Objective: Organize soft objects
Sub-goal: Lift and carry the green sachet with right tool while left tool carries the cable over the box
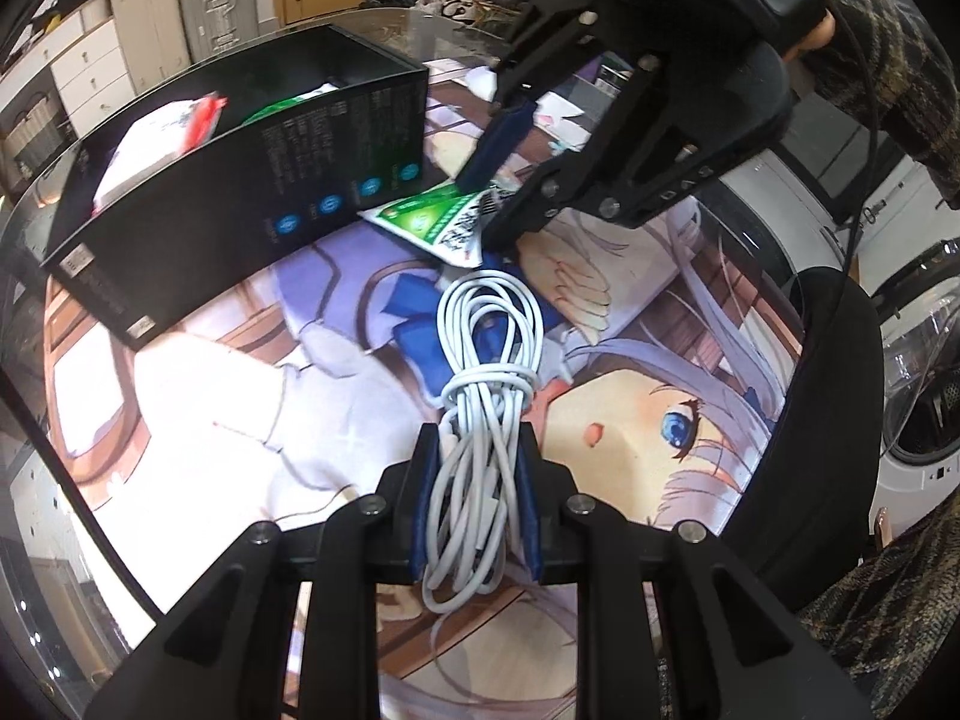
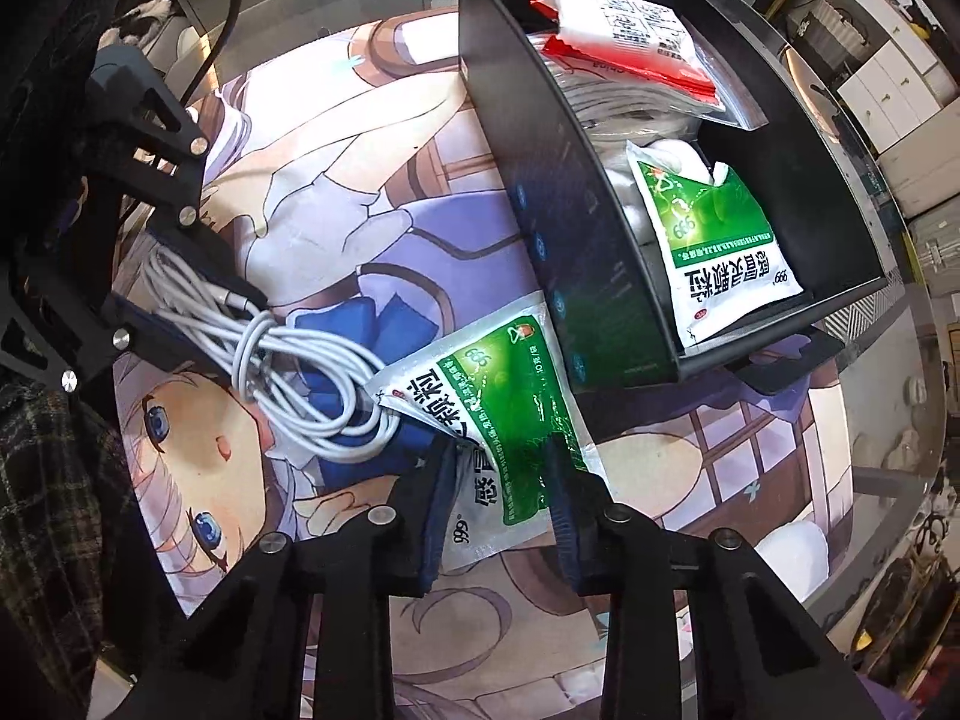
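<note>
Right wrist view: right gripper (image 2: pixel 501 480) pinches the green packet (image 2: pixel 480 414); left gripper (image 2: pixel 150 300), at nine o'clock, squeezes the white cable (image 2: pixel 300 372). The cable loops seem to touch the packet, so lifting might drag it.

A home: a washing machine (image 1: pixel 918 396), suitcases (image 1: pixel 180 0) and white drawers (image 1: pixel 90 78) stand around the glass table (image 1: pixel 36 540).
</note>
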Motion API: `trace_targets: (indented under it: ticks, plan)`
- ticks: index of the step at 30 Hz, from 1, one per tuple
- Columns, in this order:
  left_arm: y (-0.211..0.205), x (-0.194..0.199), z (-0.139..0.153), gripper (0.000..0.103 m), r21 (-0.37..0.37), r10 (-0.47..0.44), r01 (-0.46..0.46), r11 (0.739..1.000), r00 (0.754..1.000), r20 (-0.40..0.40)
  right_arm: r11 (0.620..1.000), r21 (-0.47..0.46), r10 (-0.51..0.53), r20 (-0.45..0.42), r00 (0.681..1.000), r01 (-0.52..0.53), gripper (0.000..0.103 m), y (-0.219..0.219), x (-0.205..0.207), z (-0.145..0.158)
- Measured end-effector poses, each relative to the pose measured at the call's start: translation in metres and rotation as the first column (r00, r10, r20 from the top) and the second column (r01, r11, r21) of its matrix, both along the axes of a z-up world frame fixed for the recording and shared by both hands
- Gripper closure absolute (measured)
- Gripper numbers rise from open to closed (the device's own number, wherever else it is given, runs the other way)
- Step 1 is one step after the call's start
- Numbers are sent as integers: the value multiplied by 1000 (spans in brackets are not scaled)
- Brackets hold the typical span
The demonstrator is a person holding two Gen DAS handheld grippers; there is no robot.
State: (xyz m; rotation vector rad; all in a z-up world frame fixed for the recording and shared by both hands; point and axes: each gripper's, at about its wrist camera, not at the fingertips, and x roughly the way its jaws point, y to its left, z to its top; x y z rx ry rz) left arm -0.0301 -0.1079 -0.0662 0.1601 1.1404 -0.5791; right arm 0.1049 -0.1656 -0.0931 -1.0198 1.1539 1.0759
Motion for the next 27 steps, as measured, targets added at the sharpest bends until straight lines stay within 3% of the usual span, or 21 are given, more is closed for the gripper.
trace_targets:
  ticks: [7,12,18,27]
  plan:
    - [24,-2,2,82,19,88,-88,996,996,6,998,21,-62,32,998,62,83,3,-17,3]
    - [37,2,1,82,23,122,-122,992,992,8,992,32,-119,-20,993,120,86,6,-12,13]
    - [40,6,0,82,27,151,-151,988,988,17,996,37,-84,2,996,84,86,10,-26,29]
    - [47,10,14,82,22,174,-175,984,984,46,988,78,-130,-1,991,130,87,0,-15,60]
